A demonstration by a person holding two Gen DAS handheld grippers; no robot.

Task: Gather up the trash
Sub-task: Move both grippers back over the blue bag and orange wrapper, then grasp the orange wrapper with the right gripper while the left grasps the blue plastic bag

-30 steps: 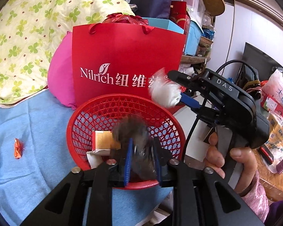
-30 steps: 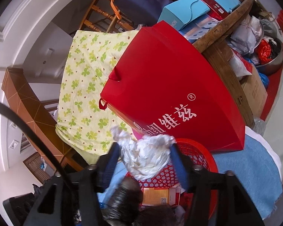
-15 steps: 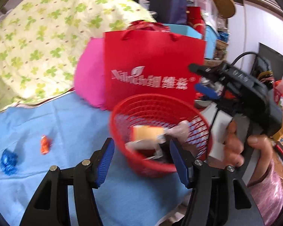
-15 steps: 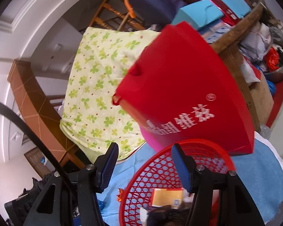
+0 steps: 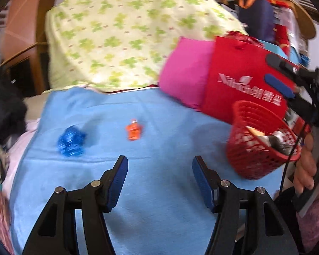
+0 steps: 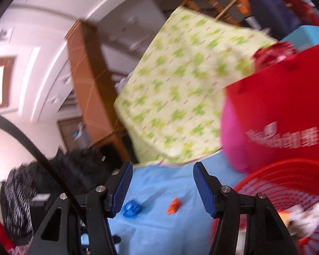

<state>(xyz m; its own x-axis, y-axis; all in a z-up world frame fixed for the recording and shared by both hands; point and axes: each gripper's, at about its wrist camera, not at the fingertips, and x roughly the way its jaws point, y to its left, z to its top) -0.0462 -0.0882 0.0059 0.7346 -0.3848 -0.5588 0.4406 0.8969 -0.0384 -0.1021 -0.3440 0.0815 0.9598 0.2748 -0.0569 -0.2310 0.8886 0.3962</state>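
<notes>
A crumpled blue wrapper (image 5: 71, 141) and an orange wrapper (image 5: 134, 131) lie on the light blue cloth (image 5: 163, 131). They also show in the right wrist view, blue wrapper (image 6: 132, 208) and orange wrapper (image 6: 174, 205). A red mesh basket (image 5: 253, 159) at the right holds paper, a box and dark trash; it also shows in the right wrist view (image 6: 287, 182). My left gripper (image 5: 159, 179) is open and empty above the cloth, short of the wrappers. My right gripper (image 6: 162, 183) is open and empty beside the basket.
A red paper bag (image 5: 240, 78) and a pink cushion (image 5: 185, 76) stand behind the basket. A clover-print quilt (image 5: 125, 31) is piled at the back. Dark furry clothing (image 6: 53, 170) lies at the left edge. Cluttered shelves are at the right.
Both grippers opened and dropped their trash, dark wad and white tissue, into the basket. Both have since swung left, away from the basket, toward the wrappers on the cloth.
</notes>
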